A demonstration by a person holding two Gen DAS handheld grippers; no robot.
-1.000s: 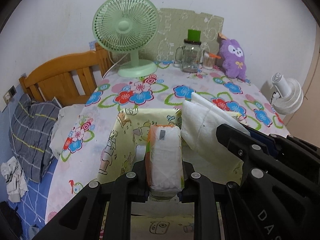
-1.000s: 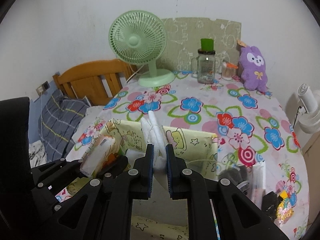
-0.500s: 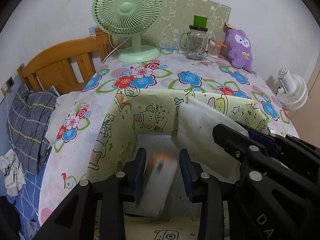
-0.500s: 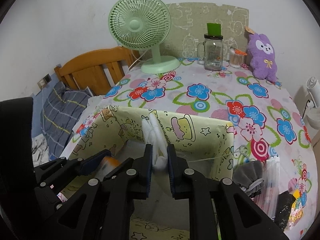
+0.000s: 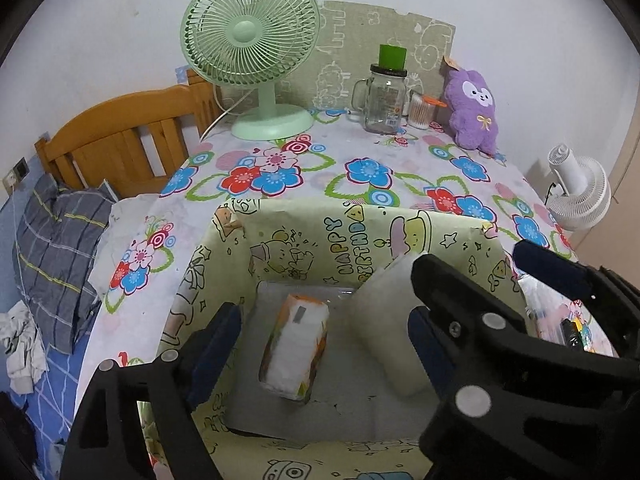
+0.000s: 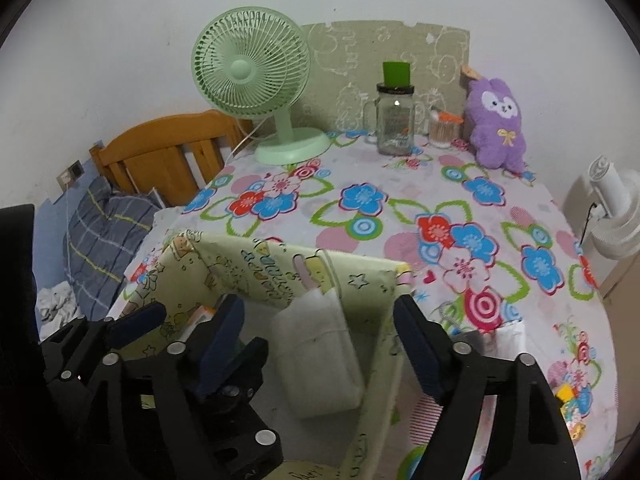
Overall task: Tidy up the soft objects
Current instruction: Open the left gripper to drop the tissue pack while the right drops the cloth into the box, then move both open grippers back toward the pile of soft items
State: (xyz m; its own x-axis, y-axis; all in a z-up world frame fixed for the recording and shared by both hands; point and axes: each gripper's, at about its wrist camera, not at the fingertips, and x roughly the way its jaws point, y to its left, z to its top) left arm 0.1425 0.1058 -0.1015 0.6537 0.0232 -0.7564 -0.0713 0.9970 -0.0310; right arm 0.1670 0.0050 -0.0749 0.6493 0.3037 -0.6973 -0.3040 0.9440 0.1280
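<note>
A yellow cartoon-print box stands open on the floral table; it also shows in the right wrist view. A white and orange tissue pack lies on the box floor. A white soft pad leans against the right inner wall, also seen in the right wrist view. My left gripper is open above the tissue pack, not touching it. My right gripper is open around the white pad, its jaws wide apart and clear of it.
A green desk fan, a glass jar with a green lid, a cotton swab cup and a purple plush toy stand at the table's back. A white fan is off the right edge. A wooden bed frame is at left.
Both grippers came down over the box and opened. The tissue pack dropped from my left gripper onto the box floor. The white pad left my right gripper and leans inside the box.
</note>
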